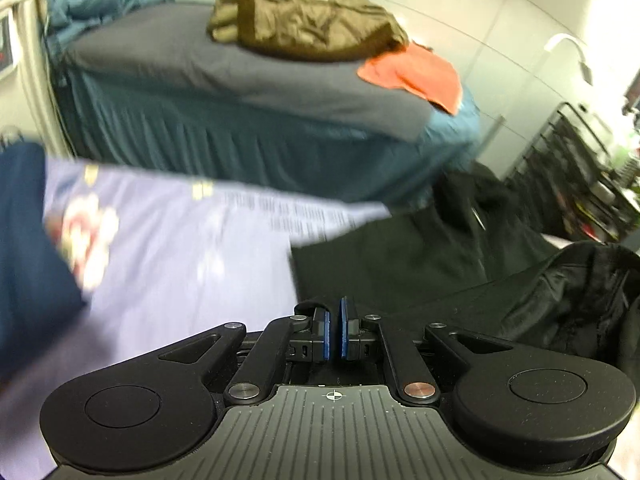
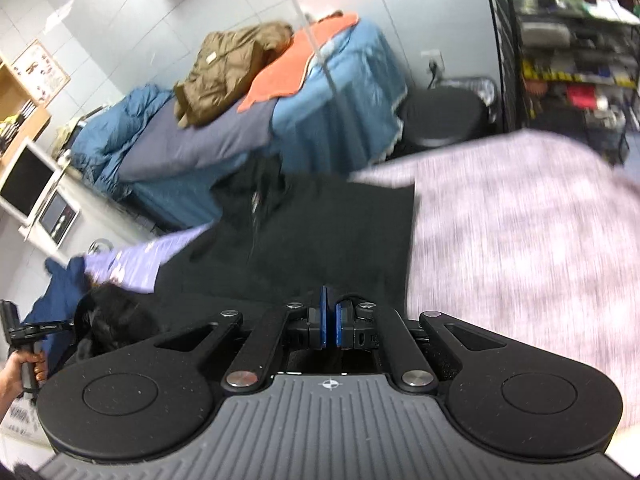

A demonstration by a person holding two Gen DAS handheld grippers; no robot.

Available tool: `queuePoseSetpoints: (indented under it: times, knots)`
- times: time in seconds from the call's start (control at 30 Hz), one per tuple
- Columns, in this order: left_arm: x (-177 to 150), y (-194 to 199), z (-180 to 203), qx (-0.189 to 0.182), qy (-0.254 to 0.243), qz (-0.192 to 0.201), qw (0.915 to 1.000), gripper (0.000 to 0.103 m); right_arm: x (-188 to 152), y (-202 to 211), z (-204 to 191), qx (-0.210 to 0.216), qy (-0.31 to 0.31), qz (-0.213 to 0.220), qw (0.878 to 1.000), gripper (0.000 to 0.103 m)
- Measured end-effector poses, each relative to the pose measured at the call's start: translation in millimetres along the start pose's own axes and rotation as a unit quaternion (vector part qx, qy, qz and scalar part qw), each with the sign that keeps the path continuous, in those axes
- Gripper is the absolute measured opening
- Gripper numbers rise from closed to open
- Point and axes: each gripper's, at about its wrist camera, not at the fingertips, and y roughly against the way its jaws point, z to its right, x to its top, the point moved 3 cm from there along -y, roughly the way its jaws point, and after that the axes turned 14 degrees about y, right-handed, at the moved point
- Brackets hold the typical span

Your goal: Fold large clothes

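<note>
A large black garment [image 1: 420, 256] lies spread on the surface in front of me; it also shows in the right wrist view [image 2: 312, 232]. My left gripper [image 1: 334, 330] sits low at its near edge, blue pads almost together, with a bit of black cloth at the tips; whether it pinches the cloth I cannot tell. My right gripper [image 2: 331, 322] is at the garment's near edge too, pads nearly closed, the grip unclear. In the right wrist view the other gripper [image 2: 24, 336] shows at far left in a hand, by a bunched black part [image 2: 112, 320].
A lilac printed cloth [image 1: 168, 248] and a dark blue cloth [image 1: 24, 240] lie left of the black garment. A pinkish mottled cloth [image 2: 520, 248] lies right. Behind stands a bed [image 1: 248, 80] with an olive jacket [image 1: 308, 20] and an orange cloth [image 1: 416, 74]. Shelving [image 2: 568, 48] stands right.
</note>
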Motion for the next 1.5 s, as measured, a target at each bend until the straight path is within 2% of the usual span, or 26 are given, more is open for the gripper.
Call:
queuePoseSetpoints:
  times: [0.13,0.27,0.4,0.53,0.57,0.6,0.63,0.7,0.73,0.77,0.8,0.83,0.87,0.93,0.97,1.1,1.2,1.37,1.5]
  knots:
    - [40,-35,25,0.032,-0.007,0.020,0.9993,0.042,50,-54,5,-0.030,0.008,0.014,0.999,0.006]
    - [58,-65,38,0.058,-0.006,0.017,0.9982,0.042,79,-95,4,-0.066,0.027,0.016,0.997,0.006]
    - [64,-83,42,0.082,-0.011,0.014,0.9965,0.042,86,-121,4,-0.088,0.025,0.006,0.996,0.006]
    - [67,-106,37,0.097,0.020,0.002,0.9950,0.049,86,-145,16,-0.108,0.010,-0.005,0.994,0.006]
    - [66,-112,35,0.100,0.026,-0.003,0.9946,0.074,86,-151,19,-0.113,0.002,-0.008,0.994,0.006]
    - [66,-116,33,0.112,0.031,-0.003,0.9932,0.096,84,-157,23,-0.120,-0.004,-0.014,0.993,0.006]
    - [65,-117,31,0.125,0.032,0.003,0.9916,0.103,82,-163,26,-0.130,-0.010,-0.019,0.991,0.006]
    - [66,-119,27,0.147,0.030,0.018,0.9885,0.103,78,-175,31,-0.134,-0.024,-0.025,0.990,0.012]
    - [67,-117,24,0.155,0.029,0.025,0.9872,0.103,76,-179,33,-0.141,-0.029,-0.027,0.989,0.023]
    - [67,-115,20,0.161,0.029,0.029,0.9861,0.103,74,-179,35,-0.151,-0.030,-0.024,0.988,0.046]
    - [68,-113,14,0.166,0.031,0.029,0.9853,0.103,73,-178,37,-0.167,-0.032,-0.016,0.985,0.060]
    - [70,-111,10,0.167,0.032,0.027,0.9850,0.103,72,-174,40,-0.180,-0.036,-0.004,0.983,0.079]
    - [70,-108,6,0.166,0.026,0.028,0.9854,0.103,71,-171,43,-0.183,-0.042,0.007,0.982,0.076]
    - [67,-102,6,0.163,-0.002,0.033,0.9860,0.103,71,-165,48,-0.176,-0.047,0.013,0.983,0.069]
    - [64,-99,8,0.159,-0.018,0.031,0.9866,0.103,71,-163,47,-0.175,-0.033,0.013,0.984,0.068]
    - [45,-97,21,0.120,-0.038,0.010,0.9919,0.103,78,-168,13,-0.145,0.090,-0.001,0.985,0.068]
    - [18,-98,38,0.088,-0.041,-0.011,0.9952,0.103,78,-189,-20,-0.097,0.170,-0.031,0.980,0.069]
    - [-44,-92,73,0.049,-0.080,-0.039,0.9948,0.103,67,-247,-76,-0.019,0.264,-0.091,0.960,0.070]
    - [-87,-77,85,0.025,-0.085,-0.049,0.9949,0.103,52,-292,-119,0.013,0.350,-0.116,0.930,0.070]
